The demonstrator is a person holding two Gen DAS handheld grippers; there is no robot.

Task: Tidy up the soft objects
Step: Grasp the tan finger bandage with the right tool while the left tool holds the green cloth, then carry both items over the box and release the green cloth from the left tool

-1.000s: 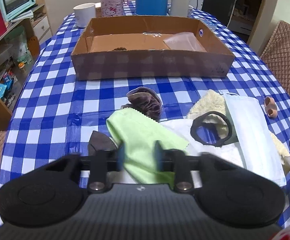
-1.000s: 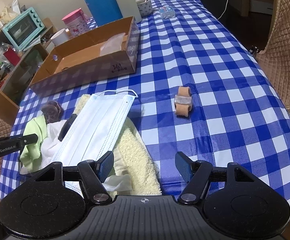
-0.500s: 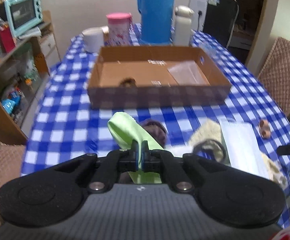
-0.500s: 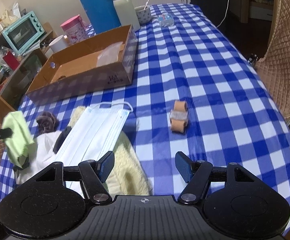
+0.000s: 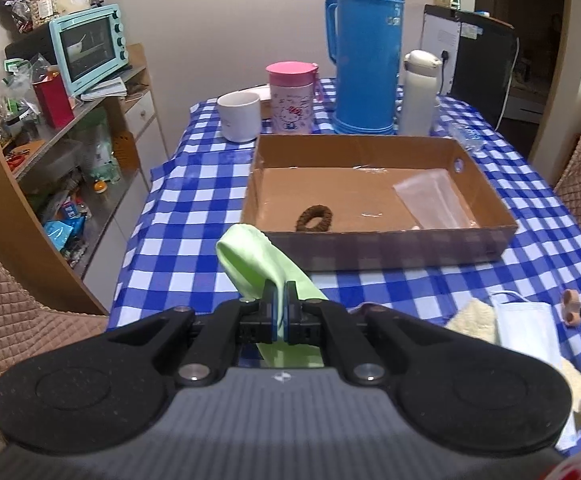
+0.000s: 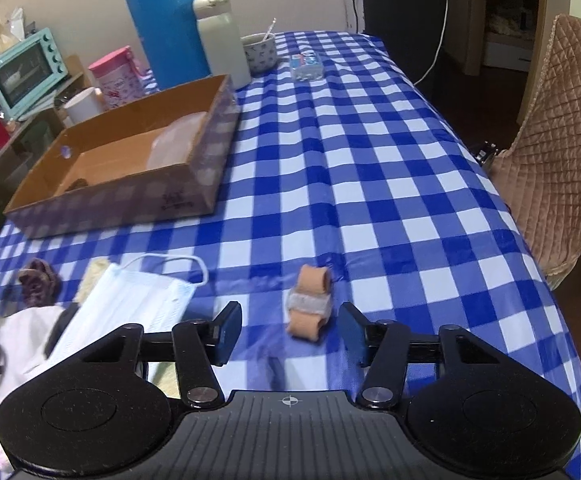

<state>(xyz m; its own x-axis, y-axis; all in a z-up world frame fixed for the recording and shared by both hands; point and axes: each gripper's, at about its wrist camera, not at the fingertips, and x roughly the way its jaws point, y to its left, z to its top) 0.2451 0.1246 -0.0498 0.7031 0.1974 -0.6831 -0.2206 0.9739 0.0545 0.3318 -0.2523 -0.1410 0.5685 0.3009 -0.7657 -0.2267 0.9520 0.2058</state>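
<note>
My left gripper point(image 5: 281, 300) is shut on a light green cloth point(image 5: 259, 264), which hangs lifted above the table in front of the cardboard box point(image 5: 386, 245). Inside the box lie a brown hair tie point(image 5: 313, 218) and a clear plastic bag point(image 5: 434, 200). My right gripper point(image 6: 290, 330) is low over the checked tablecloth, its jaws closing around a tan strap roll point(image 6: 310, 302) that lies between the fingers without the pads touching it. A white face mask point(image 6: 130, 308), a purple scrunchie point(image 6: 36, 282) and a white cloth point(image 6: 14, 344) lie to the left.
Behind the box stand a blue thermos point(image 5: 365, 52), a pink cup point(image 5: 292, 98), a white mug point(image 5: 239, 116) and a white bottle point(image 5: 419, 92). A fluffy cream cloth point(image 5: 472, 320) lies under the mask. Quilted chairs point(image 6: 558, 152) flank the table; cluttered shelves point(image 5: 50, 140) are on the left.
The left gripper shut on the green cloth and lifted it off the pile toward the box. The right gripper moved over to the tan strap roll and its jaws narrowed around it.
</note>
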